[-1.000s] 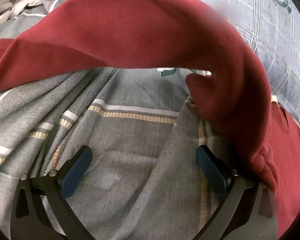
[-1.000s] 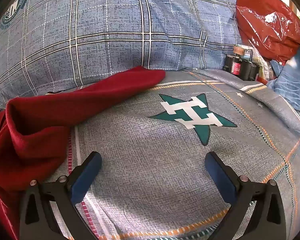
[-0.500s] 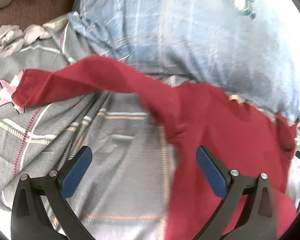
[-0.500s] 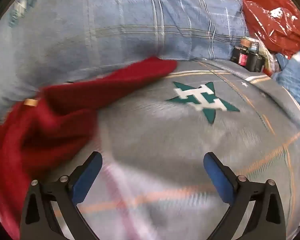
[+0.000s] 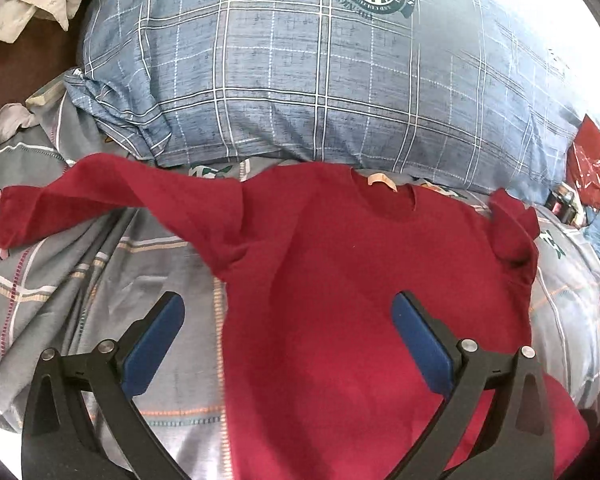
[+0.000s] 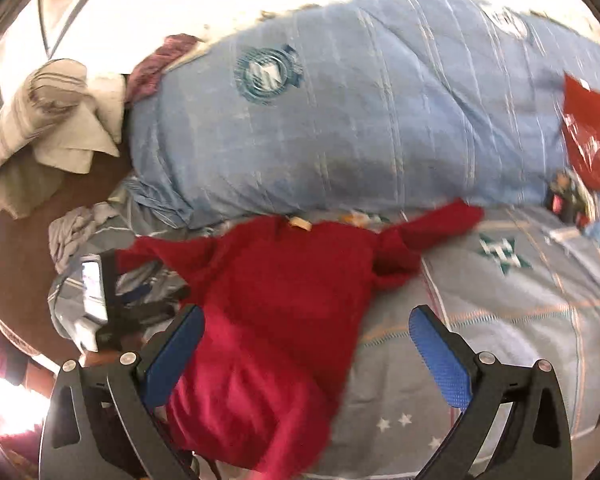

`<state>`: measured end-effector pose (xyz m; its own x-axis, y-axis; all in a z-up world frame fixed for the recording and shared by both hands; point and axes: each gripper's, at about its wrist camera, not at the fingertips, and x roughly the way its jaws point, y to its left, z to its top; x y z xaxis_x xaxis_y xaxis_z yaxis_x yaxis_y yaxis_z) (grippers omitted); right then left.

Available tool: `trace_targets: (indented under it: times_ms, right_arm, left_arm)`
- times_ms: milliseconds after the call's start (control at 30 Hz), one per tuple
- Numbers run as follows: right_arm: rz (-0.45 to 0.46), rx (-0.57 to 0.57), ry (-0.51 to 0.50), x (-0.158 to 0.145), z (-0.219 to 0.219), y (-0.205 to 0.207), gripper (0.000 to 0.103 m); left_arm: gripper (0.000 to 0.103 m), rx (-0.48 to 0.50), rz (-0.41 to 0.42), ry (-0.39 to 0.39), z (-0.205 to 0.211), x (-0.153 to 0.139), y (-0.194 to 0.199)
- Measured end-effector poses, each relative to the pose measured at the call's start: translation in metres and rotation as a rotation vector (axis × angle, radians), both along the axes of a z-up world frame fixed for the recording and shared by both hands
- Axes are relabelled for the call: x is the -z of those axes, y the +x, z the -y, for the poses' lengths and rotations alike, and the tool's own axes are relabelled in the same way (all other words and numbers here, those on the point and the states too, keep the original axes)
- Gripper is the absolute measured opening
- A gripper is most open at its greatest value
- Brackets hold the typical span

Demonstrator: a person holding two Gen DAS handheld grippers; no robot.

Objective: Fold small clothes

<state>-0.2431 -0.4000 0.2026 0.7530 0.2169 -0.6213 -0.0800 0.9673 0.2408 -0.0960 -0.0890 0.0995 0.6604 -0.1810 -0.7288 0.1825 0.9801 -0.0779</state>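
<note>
Red sweater point(image 5: 364, 280) spread flat on bed point(image 5: 80, 280) below blue pillow point(image 5: 320, 92); sleeves out, no fold yet | left gripper point(image 5: 288, 344), right gripper point(image 6: 306, 356): fingers spread, grasping nothing | folding all ahead, seemingly

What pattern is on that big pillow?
Blue plaid with white lines and a round crest on the pillow; clearest from the left wrist.

The red sweater point(image 5: 340, 280) now lies spread flat; both tools have pulled back.
</note>
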Motion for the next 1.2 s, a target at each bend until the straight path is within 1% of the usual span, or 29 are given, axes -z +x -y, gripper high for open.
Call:
trace_targets:
  times_ms: [100,167,233,267,367,400,467,600,700,800,900,1000,1200]
  right_arm:
    - [0.018,-0.008,-0.03,0.0,-0.022,0.011,0.103]
    - [0.029,-0.013,-0.021,0.007,-0.032,0.021,0.103]
    - [0.023,0.004,0.005,0.023,-0.041,0.041,0.103]
    - [0.014,0.011,0.0,0.035,-0.049,0.054,0.103]
    - [0.002,0.019,-0.06,0.065,-0.069,0.084,0.099]
    - [0.005,0.02,-0.066,0.074,-0.075,0.093,0.097]
    - [0.0,0.02,-0.073,0.091,-0.085,0.109,0.095]
    - [-0.012,0.03,-0.089,0.109,-0.098,0.129,0.096]
    - [-0.02,0.035,-0.119,0.122,-0.106,0.14,0.096]
    - [-0.049,0.028,-0.12,0.134,-0.111,0.151,0.096]
    - [-0.065,0.03,-0.12,0.143,-0.114,0.153,0.096]
    - [-0.073,0.035,-0.121,0.147,-0.115,0.154,0.096]
    - [-0.085,0.049,-0.098,0.149,-0.112,0.154,0.097]
  left_arm:
    - [0.103,-0.011,-0.002,-0.019,0.002,0.005,0.003]
    - [0.103,-0.026,-0.001,-0.004,0.006,0.009,0.009]
    - [0.103,-0.029,0.001,0.021,0.008,0.013,0.013]
    - [0.103,-0.031,0.002,0.033,0.008,0.016,0.015]
    - [0.103,-0.057,0.019,0.046,0.001,0.023,0.019]
    - [0.103,-0.069,0.017,0.043,-0.003,0.027,0.021]
    - [0.103,-0.08,-0.006,0.037,-0.01,0.034,0.027]
    - [0.103,-0.098,-0.015,0.046,-0.019,0.038,0.035]
    - [0.103,-0.104,-0.011,0.042,-0.022,0.038,0.037]
    - [0.103,-0.101,-0.007,0.054,-0.022,0.038,0.039]
    - [0.103,-0.101,-0.003,0.06,-0.023,0.037,0.041]
    - [0.103,-0.098,0.0,0.059,-0.024,0.037,0.042]
    - [0.103,-0.083,0.002,0.081,-0.019,0.04,0.042]
